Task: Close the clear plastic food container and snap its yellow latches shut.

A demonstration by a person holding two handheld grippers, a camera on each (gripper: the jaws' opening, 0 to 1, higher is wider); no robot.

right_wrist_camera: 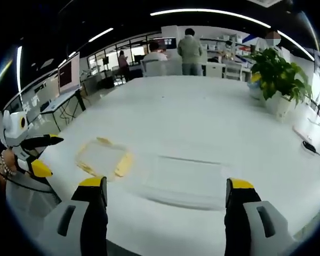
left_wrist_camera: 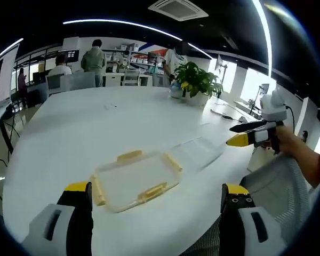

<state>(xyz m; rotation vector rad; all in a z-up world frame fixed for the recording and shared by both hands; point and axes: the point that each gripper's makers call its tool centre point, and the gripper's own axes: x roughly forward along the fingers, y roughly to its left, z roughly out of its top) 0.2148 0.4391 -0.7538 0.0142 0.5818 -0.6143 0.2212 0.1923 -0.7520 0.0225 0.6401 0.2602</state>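
On white table (left_wrist_camera: 69,133), clear lid (left_wrist_camera: 136,178) with yellow latches (left_wrist_camera: 129,156), both hand-held grippers spread apart.

One lid (left_wrist_camera: 136,180) with four latches (left_wrist_camera: 129,156) (all yellow), one container (right_wrist_camera: 182,180), one plant (left_wrist_camera: 196,81), two grippers (left_wrist_camera: 156,205) (right_wrist_camera: 166,200), one table (left_wrist_camera: 96,128).

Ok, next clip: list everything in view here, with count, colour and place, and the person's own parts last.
Lid with yellow latches: one, clear, on the table nearest the left gripper.
Container base: one, clear, beside the lid, ahead of the right gripper.
Table: one, white, round.
Potted plant: one, green in a white pot, far side of the table.
Cable: one, dark, near the table edge.
People: several, by desks in the background.
Left gripper: open, yellow-tipped.
Right gripper: open, yellow-tipped.
Hand: holding the right gripper.
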